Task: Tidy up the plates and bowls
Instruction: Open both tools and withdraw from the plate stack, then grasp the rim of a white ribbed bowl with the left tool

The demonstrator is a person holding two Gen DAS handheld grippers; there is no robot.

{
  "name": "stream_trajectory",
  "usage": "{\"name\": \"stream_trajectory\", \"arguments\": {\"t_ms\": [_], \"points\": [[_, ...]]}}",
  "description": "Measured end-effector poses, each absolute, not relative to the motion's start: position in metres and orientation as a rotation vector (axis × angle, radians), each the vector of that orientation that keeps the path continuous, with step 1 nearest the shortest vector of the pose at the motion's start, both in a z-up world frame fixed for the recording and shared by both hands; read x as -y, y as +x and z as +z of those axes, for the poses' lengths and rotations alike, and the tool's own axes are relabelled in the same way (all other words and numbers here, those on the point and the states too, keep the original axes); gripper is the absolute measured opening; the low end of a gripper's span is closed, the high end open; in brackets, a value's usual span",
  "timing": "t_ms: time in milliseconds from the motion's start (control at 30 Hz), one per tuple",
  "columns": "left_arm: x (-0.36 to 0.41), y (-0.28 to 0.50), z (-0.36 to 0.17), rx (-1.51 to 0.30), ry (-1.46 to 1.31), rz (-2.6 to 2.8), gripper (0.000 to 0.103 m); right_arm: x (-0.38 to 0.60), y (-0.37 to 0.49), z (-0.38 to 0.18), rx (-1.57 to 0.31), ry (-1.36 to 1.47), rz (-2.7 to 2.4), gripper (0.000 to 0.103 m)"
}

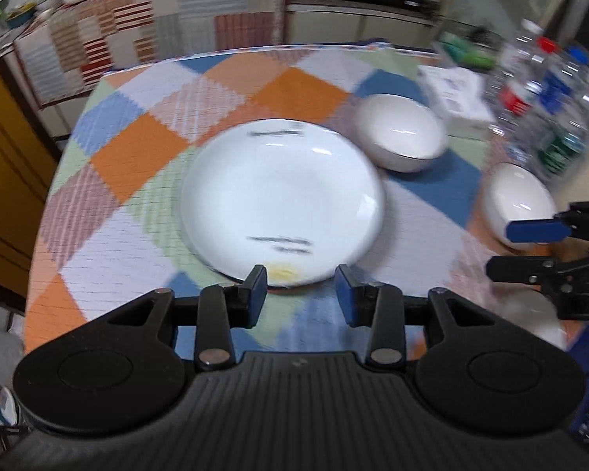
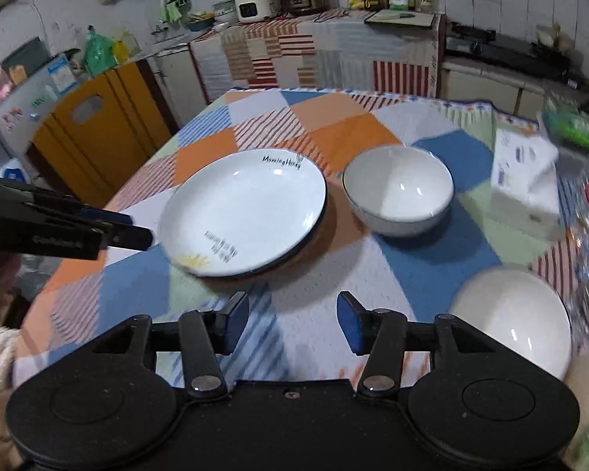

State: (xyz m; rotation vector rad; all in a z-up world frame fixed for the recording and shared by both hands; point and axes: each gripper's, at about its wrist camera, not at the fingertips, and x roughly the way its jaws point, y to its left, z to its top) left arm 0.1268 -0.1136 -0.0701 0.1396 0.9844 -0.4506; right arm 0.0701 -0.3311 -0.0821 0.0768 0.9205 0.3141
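A white plate [image 1: 282,200] with dark lettering and a small yellow mark lies flat on the checked tablecloth [image 1: 137,149], near the middle of the table. The left gripper [image 1: 300,290] hovers just at the plate's near rim, its blue-padded fingers spread apart and holding nothing; the rim lies between and just ahead of the tips. To the right of the plate stands a white bowl [image 1: 402,133], close beside it but not touching. A second bowl [image 1: 520,204] sits nearer the table's right edge. The right gripper [image 2: 292,316] is also spread and empty, above bare cloth, with the plate ahead to its left and the second bowl just to its right. A white box [image 2: 524,180] and plastic bottles [image 1: 546,94] stand beyond the bowls.
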Motion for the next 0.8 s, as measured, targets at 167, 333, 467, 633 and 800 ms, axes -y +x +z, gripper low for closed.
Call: {"name": "stream_trajectory", "arguments": {"t_ms": [167,333,467,633,800], "points": [[0.151,0.097,-0.068,-0.979,0.199,-0.547,0.062,0.345,0.028,-0.072,-0.904,-0.022,0.338,0.069],[0.179,0.077,-0.081,-1.011,0.229,-0.618,0.066,0.362,-0.002,-0.077,-0.923,-0.081,0.370,0.075],[0.186,0.067,-0.097,-1.049,0.184,-0.650,0.066,0.369,-0.023,-0.092,-0.930,-0.151,0.383,0.087],[0.189,0.058,-0.120,-1.100,0.119,-0.678,0.064,0.373,-0.043,-0.104,-0.925,-0.225,0.435,0.090],[0.197,0.045,-0.136,-1.112,0.124,-0.713,0.055,0.376,-0.045,-0.119,-0.982,-0.247,0.469,0.090]]}}
